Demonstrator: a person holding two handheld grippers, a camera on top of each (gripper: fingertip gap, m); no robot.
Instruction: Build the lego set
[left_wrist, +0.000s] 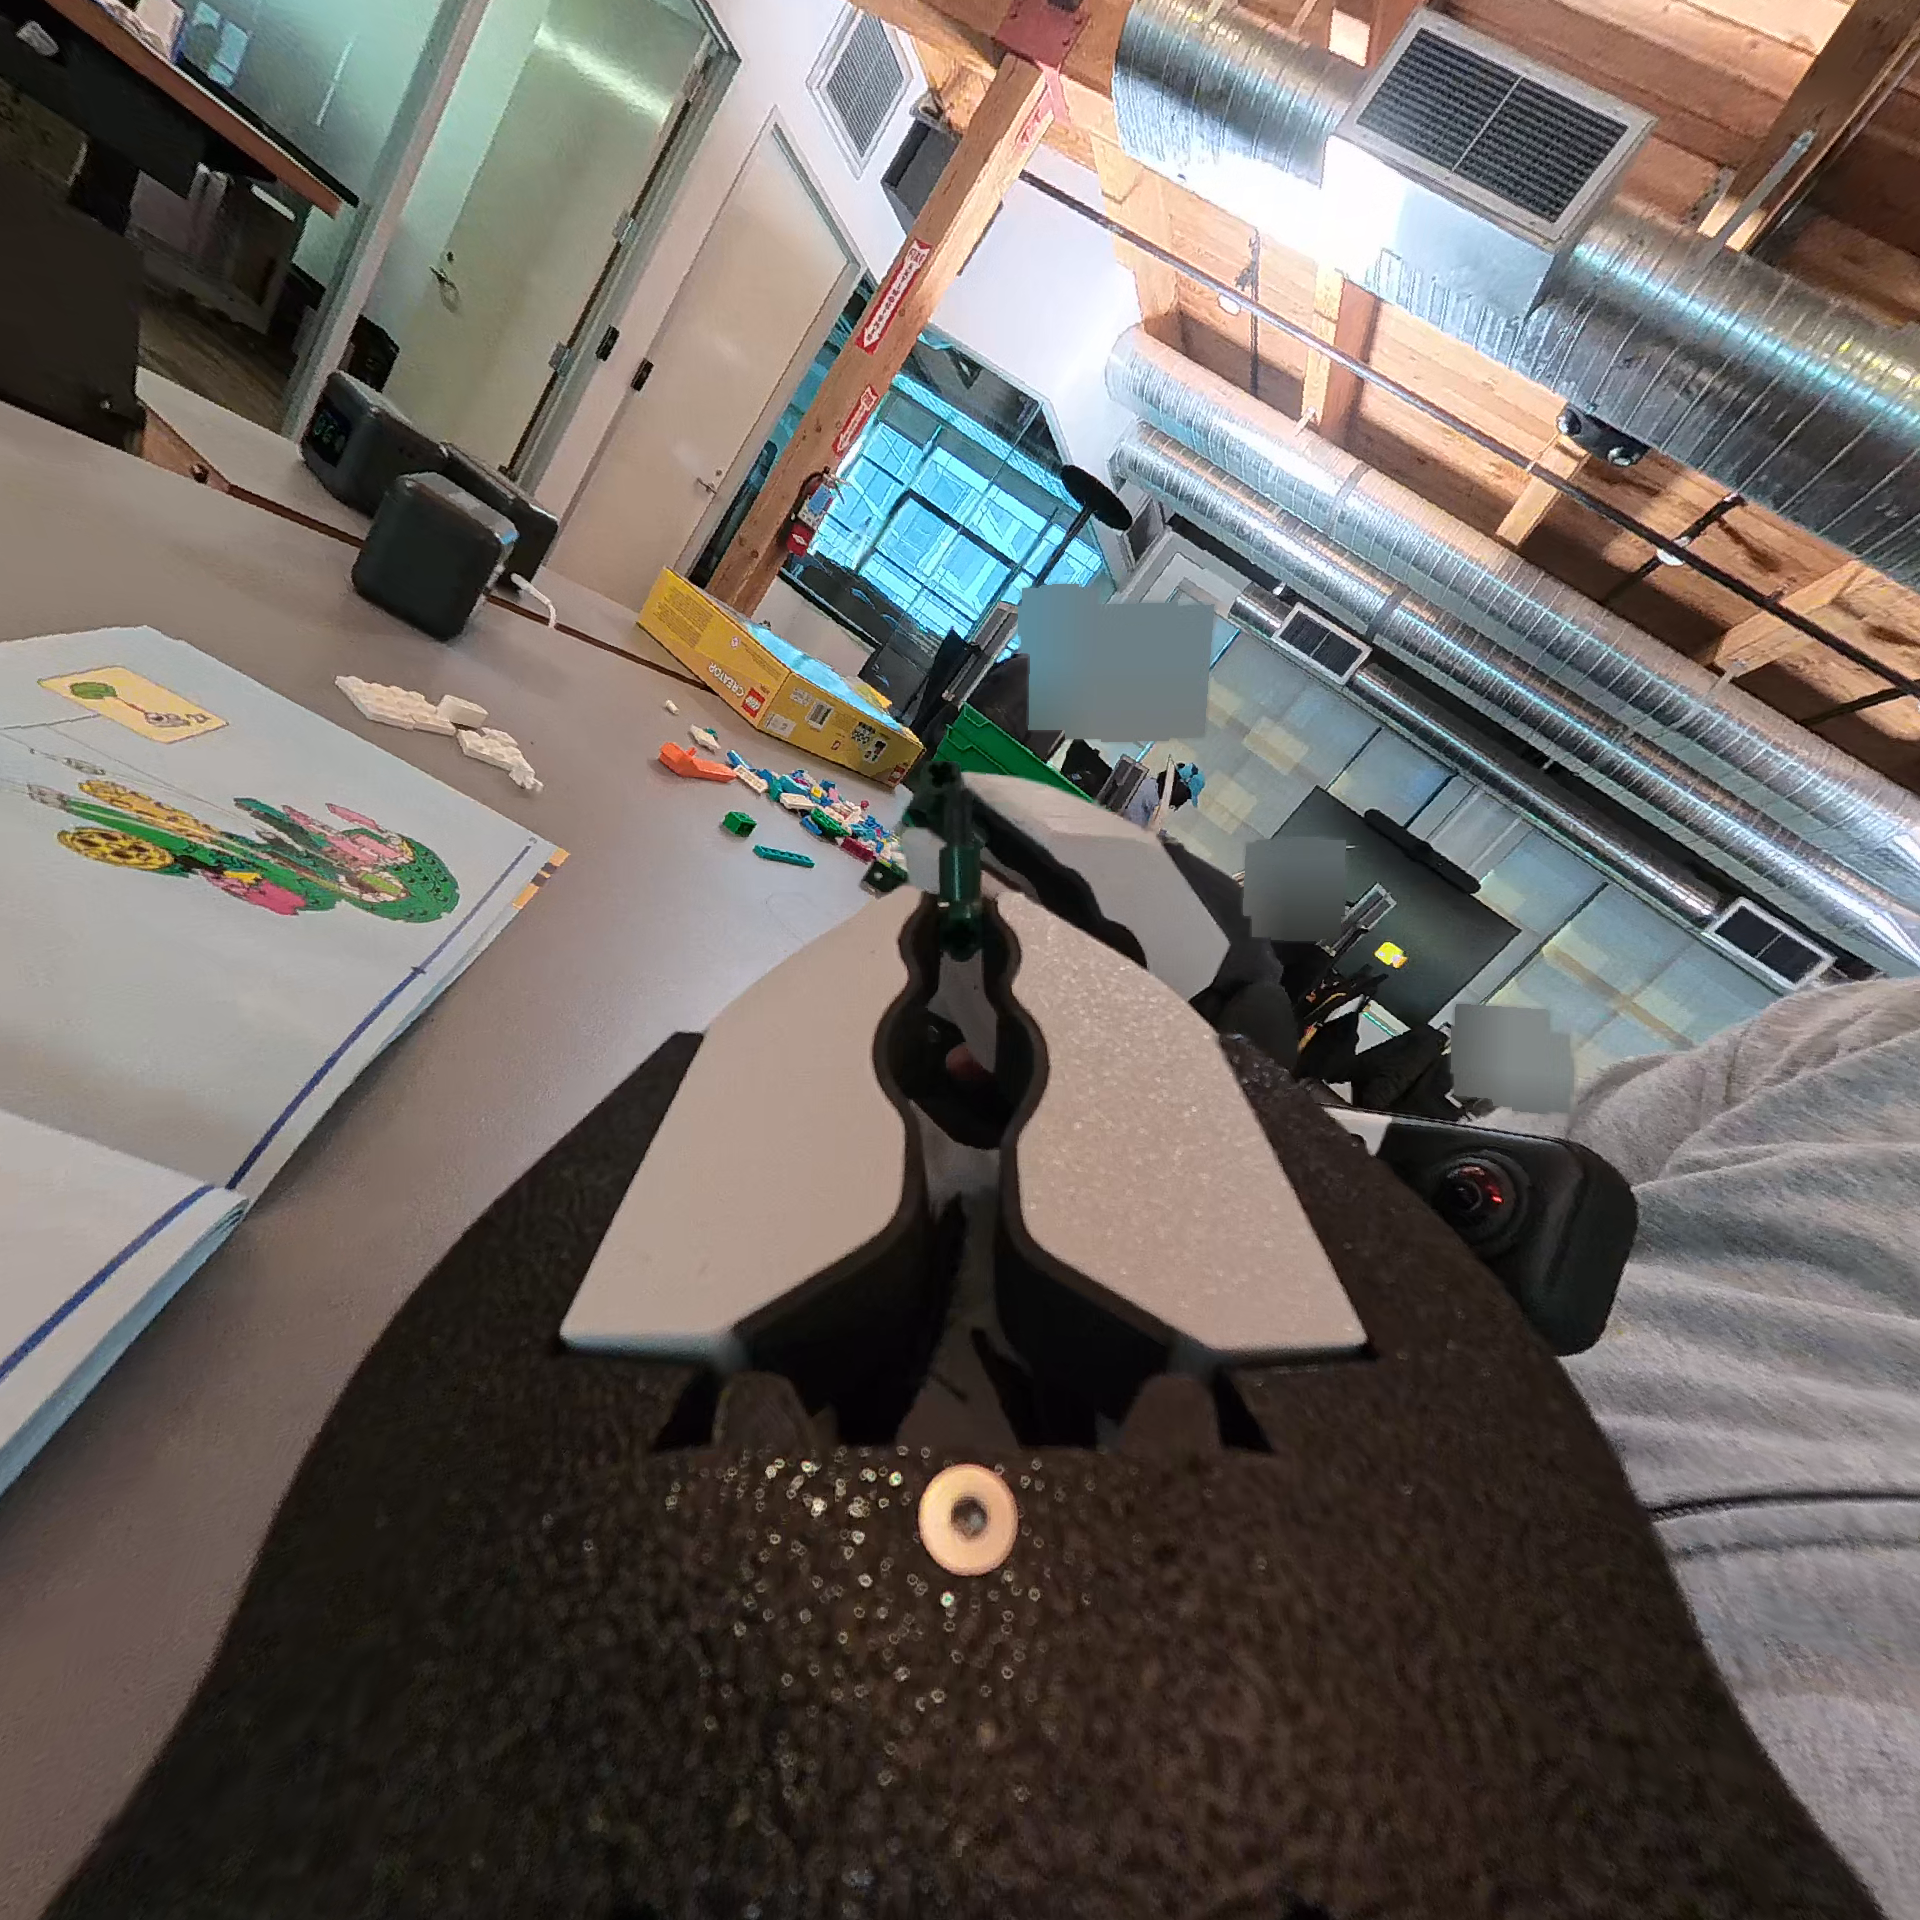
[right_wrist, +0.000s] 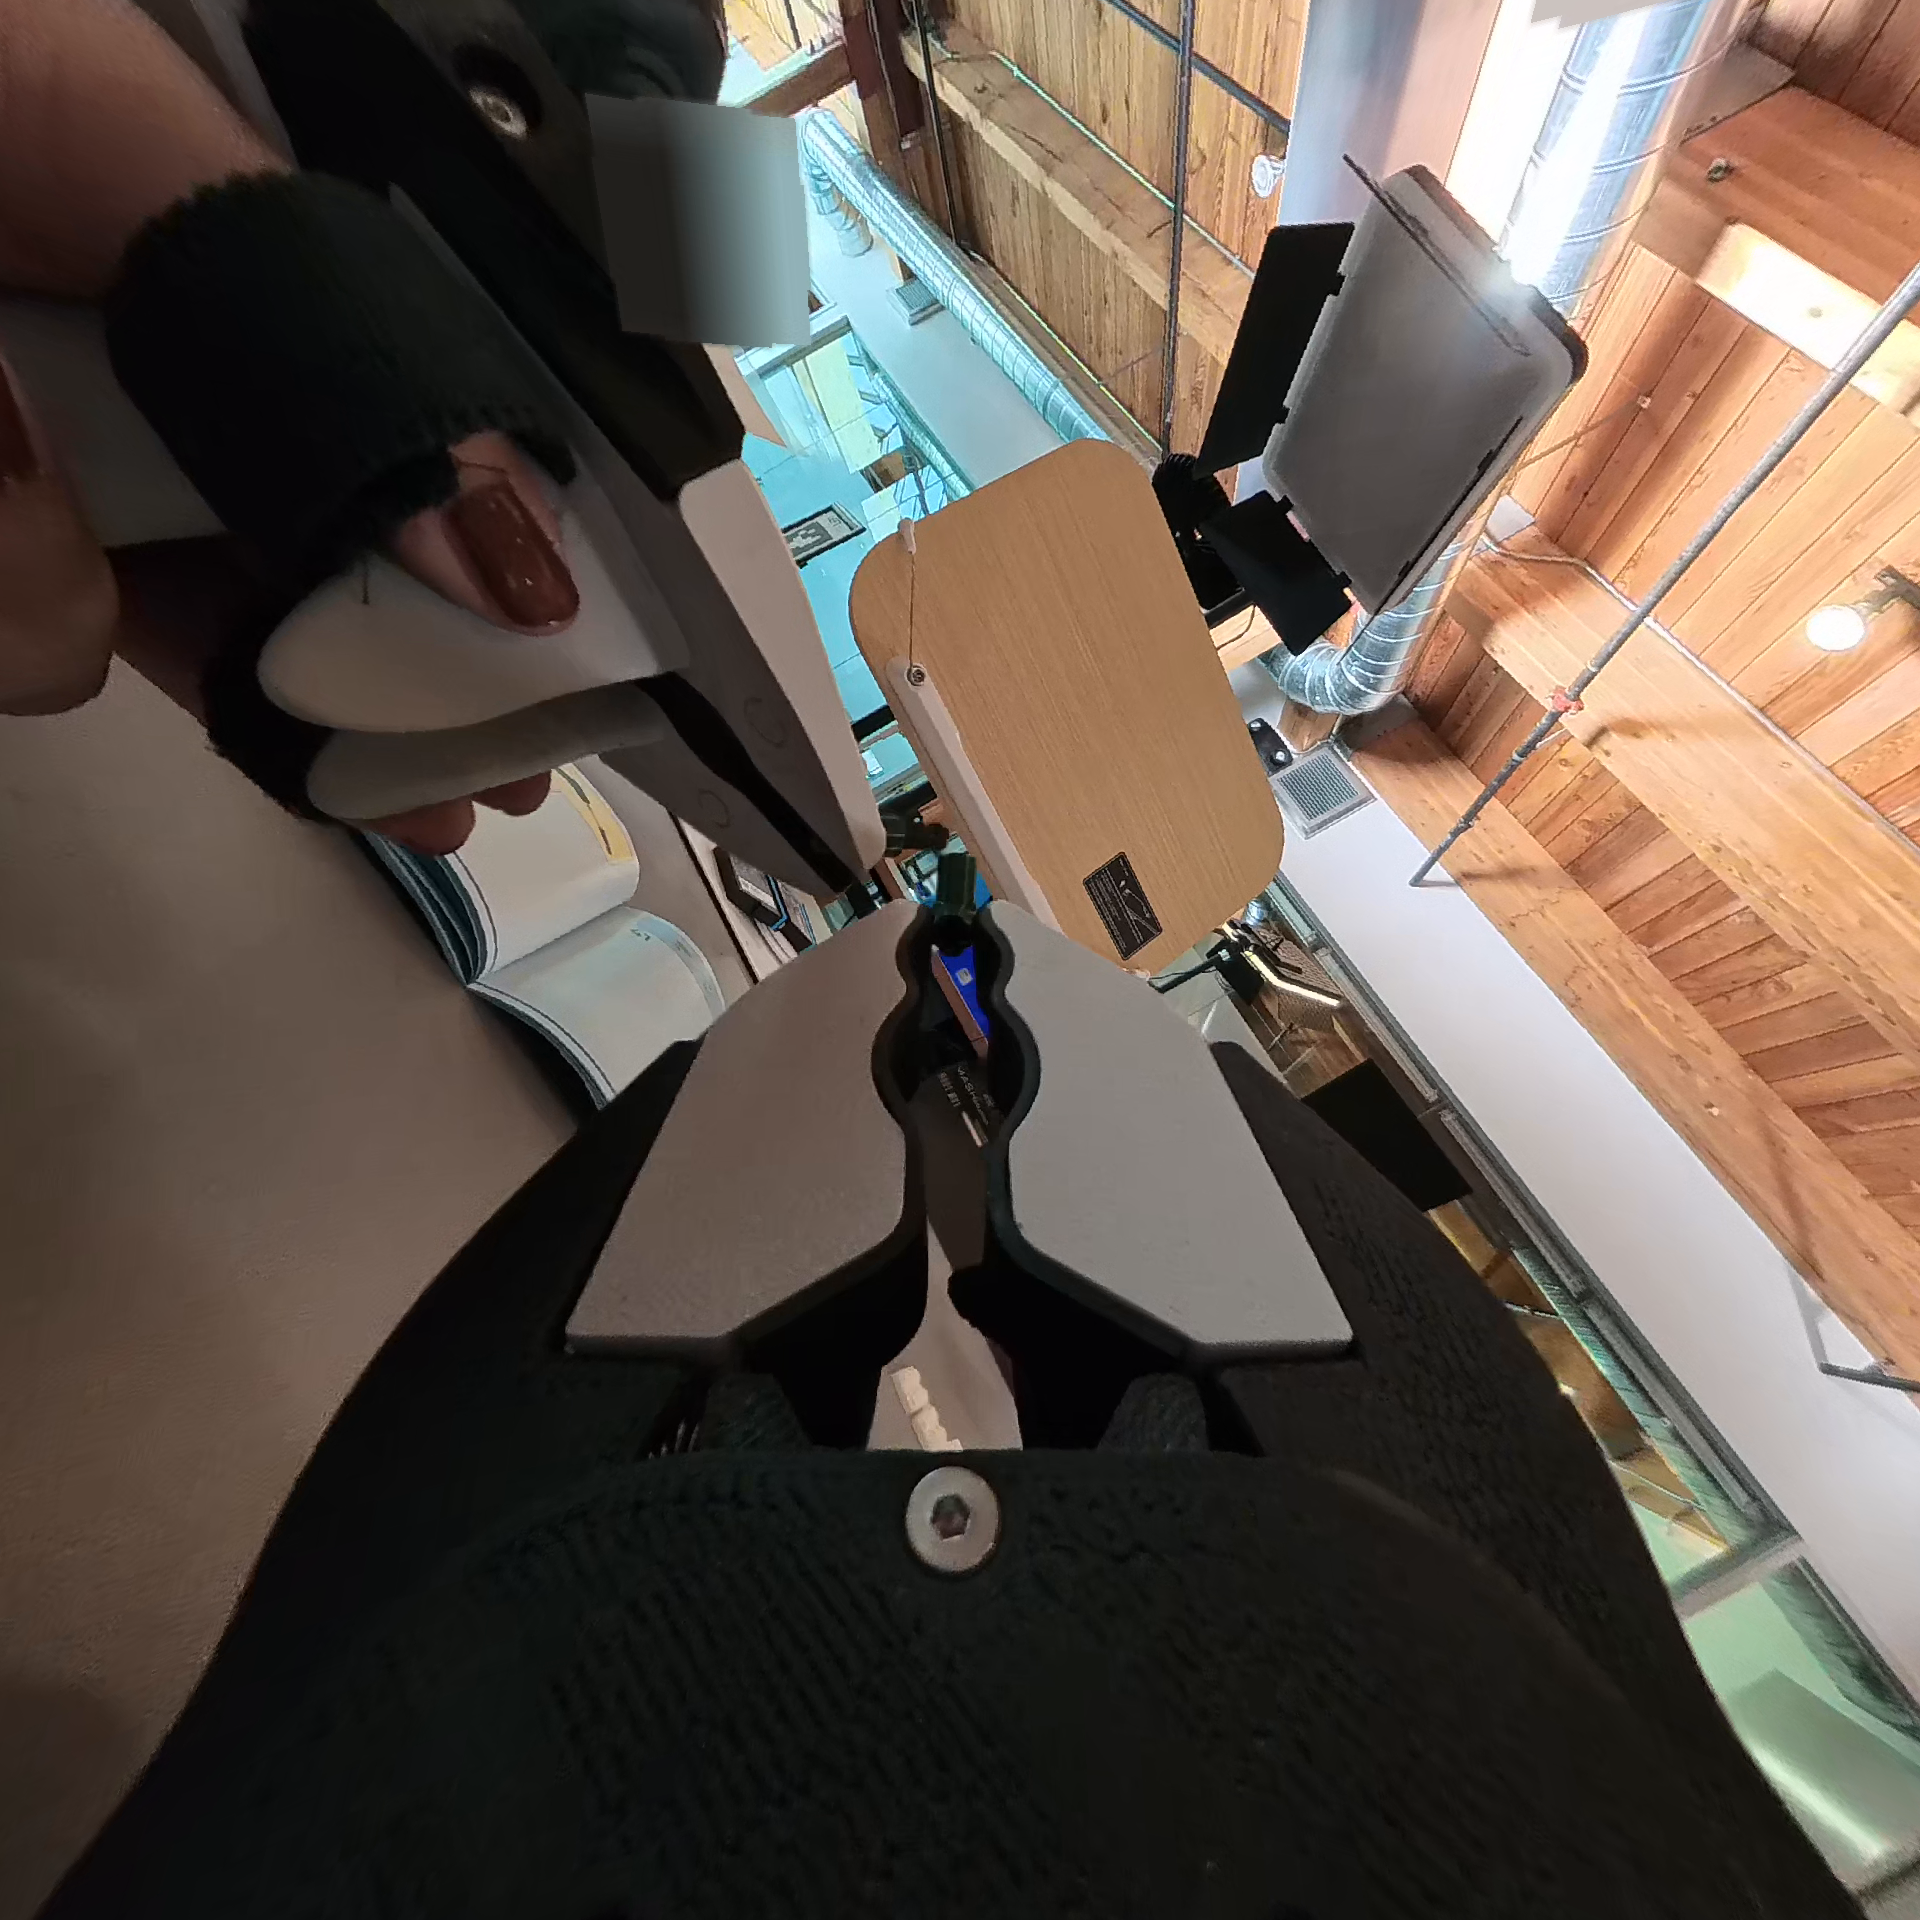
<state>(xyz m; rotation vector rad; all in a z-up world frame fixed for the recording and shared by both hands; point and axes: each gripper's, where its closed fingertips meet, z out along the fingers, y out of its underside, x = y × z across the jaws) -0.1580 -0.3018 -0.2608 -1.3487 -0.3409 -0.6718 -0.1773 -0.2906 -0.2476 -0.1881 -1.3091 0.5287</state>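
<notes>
Taking the yellow box (left_wrist: 774, 681) on the grey table (left_wrist: 644, 935) as landmark: far to its left lies the open instruction booklet (left_wrist: 208, 883), nearer left some white plates (left_wrist: 447, 722), and just in front a scatter of loose bricks (left_wrist: 810, 805). Right of the box, raised above the table, the left gripper (left_wrist: 958, 920) is pinched closed on a dark green stem piece (left_wrist: 954, 862). The right gripper (right_wrist: 951, 914) meets it tip to tip, closed on a small dark green part (right_wrist: 956, 891). This looks like a mid-air joining step; next, the two parts likely need aligning and pressing together.

Booklet (left_wrist: 208, 883) left of bricks (left_wrist: 821, 805), box (left_wrist: 774, 681) behind
</notes>
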